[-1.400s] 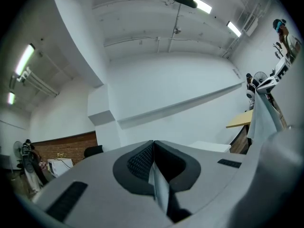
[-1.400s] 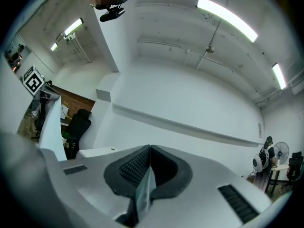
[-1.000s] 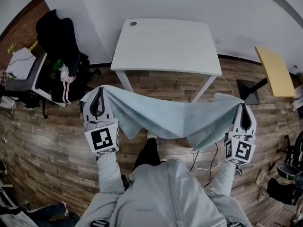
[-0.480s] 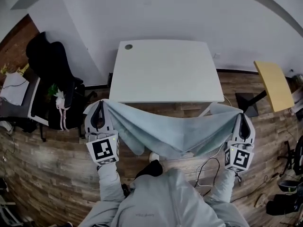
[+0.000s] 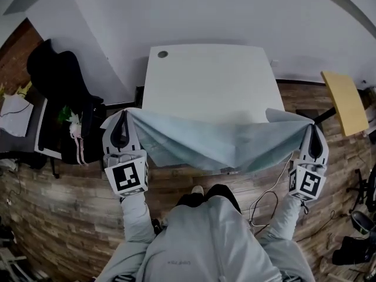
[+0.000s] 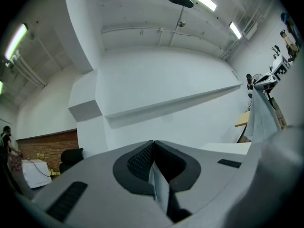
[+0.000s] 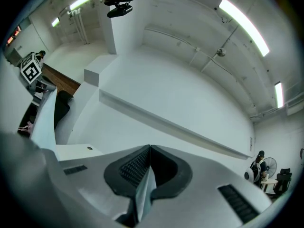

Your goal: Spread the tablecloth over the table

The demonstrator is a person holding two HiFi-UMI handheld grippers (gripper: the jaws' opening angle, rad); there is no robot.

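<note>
White table (image 5: 211,78); tablecloth (image 5: 220,145) lengthwise along near edge, left claw (image 5: 124,115) to right claw (image 5: 311,128)

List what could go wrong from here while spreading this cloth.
1. The left tool and right tool each pinch only a thin corner of the tablecloth; a tug could pull one free.
2. The cloth sags in the middle, so it may catch on the near edge of the table and bunch up.

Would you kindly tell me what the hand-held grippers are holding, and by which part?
The tablecloth: the left hand-held gripper pinches one top corner, the right hand-held gripper the other.
</note>
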